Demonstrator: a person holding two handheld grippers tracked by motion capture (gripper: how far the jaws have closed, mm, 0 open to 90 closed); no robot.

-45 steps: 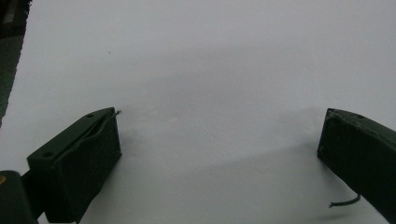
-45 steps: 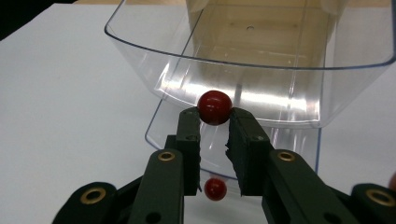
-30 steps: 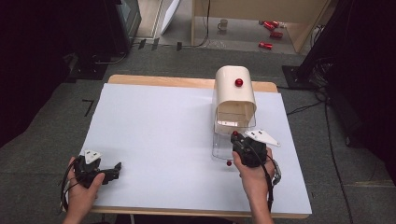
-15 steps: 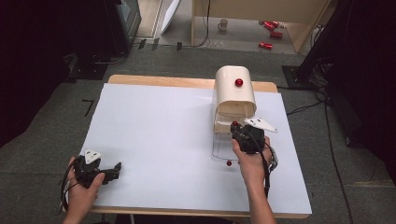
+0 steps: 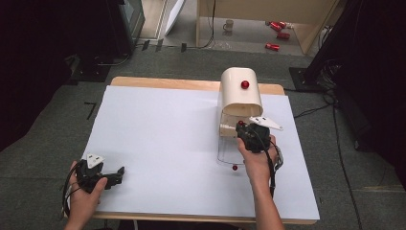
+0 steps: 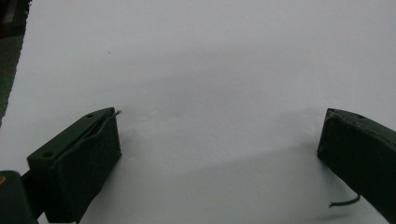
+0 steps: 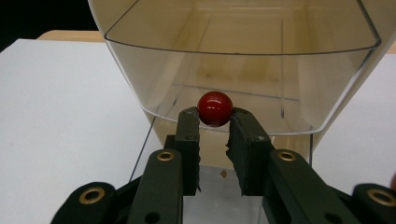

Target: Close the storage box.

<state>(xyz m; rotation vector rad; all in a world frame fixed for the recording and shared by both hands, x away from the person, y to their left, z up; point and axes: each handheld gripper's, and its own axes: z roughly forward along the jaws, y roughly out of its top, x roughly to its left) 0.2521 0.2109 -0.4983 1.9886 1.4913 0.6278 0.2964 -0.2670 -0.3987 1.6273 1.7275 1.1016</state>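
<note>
A lab or test studio, by the look of it — a table (image 5: 158,143) under a plain white sheet, grey carpet (image 5: 57,129), black drapes (image 5: 43,52) at both sides. Cables (image 5: 311,111) trail over the floor — red cans (image 5: 278,34) and a mug (image 5: 229,25) lie by a wooden bench (image 5: 268,12) behind.

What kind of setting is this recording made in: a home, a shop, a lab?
Most likely a lab or recording studio, not a home. A white-covered wooden table stands on grey carpet between black curtains, cables trail across the floor, and the cream bread box with a red knob is the lone prop.
</note>
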